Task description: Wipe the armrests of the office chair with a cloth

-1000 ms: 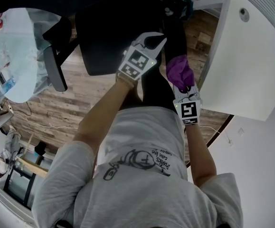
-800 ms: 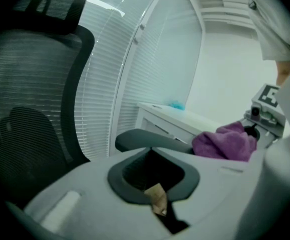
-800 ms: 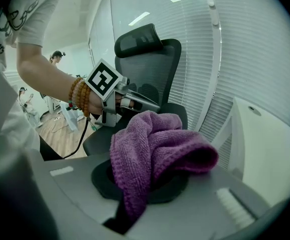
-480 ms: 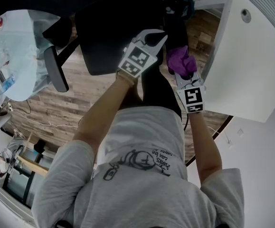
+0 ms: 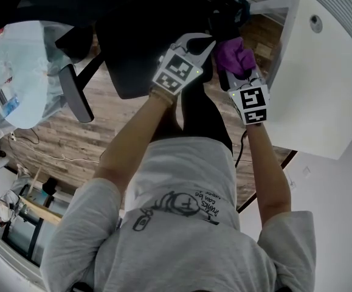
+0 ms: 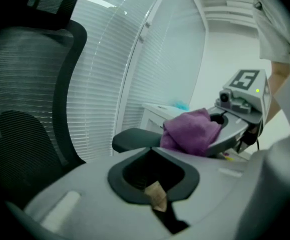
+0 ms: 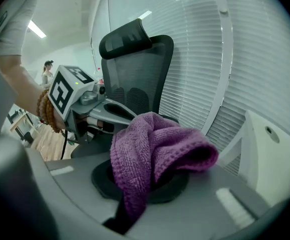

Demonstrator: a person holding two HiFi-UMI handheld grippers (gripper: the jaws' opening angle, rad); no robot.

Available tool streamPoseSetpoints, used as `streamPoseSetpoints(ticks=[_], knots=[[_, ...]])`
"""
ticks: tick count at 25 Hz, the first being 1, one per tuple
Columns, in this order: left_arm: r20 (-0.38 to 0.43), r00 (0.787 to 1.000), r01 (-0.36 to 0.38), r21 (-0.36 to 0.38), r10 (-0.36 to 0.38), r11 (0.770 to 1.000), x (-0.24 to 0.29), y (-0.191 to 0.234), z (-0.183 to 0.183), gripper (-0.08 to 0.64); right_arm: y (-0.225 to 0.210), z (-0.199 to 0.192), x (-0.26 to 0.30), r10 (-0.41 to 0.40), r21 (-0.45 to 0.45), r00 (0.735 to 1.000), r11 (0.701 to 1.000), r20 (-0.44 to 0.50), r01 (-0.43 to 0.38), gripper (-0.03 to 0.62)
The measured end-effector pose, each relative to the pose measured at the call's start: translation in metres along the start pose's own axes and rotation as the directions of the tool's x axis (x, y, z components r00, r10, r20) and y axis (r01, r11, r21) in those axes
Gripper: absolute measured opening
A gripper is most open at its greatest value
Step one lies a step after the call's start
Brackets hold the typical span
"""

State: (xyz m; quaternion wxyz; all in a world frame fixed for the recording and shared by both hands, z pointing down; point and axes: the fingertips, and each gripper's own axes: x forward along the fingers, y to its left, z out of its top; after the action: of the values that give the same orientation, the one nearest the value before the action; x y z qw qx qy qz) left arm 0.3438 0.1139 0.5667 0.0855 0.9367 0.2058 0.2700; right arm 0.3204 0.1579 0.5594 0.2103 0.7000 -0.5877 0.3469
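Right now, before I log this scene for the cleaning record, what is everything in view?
Black mesh office chair: one, black, ahead of both grippers.
Padded chair armrests: two, dark; one at left, one by the cloth.
Purple terry cloth: one, purple, in the right gripper.
White desk: one, white, right of the chair.
Round glass table: one, pale, at left.
Wood-plank floor: brown, underneath.
Slatted window blinds: white, behind the chair.
Left gripper: grey, shut, empty.
Right gripper: grey, shut on the cloth.
Person's T-shirt: grey.
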Motion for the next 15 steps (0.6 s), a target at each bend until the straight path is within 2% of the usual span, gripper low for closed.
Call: streamPoseSetpoints(ticks=[11, 15], knots=[[-0.002, 1.0, 0.005, -0.013, -0.005, 1.0, -0.001, 0.002, -0.003, 0.0, -0.037, 0.046, 0.047, -0.008, -0.06, 1.0, 0.998, -0.006, 0.007, 0.04], [-0.07, 0.997, 0.011, -0.01, -0.012, 1.0, 0.002, -0.001, -0.022, 0.0, -0.048, 0.064, 0.064, -0.006, -0.079, 1.0, 0.997, 0.006, 0.007, 0.04]])
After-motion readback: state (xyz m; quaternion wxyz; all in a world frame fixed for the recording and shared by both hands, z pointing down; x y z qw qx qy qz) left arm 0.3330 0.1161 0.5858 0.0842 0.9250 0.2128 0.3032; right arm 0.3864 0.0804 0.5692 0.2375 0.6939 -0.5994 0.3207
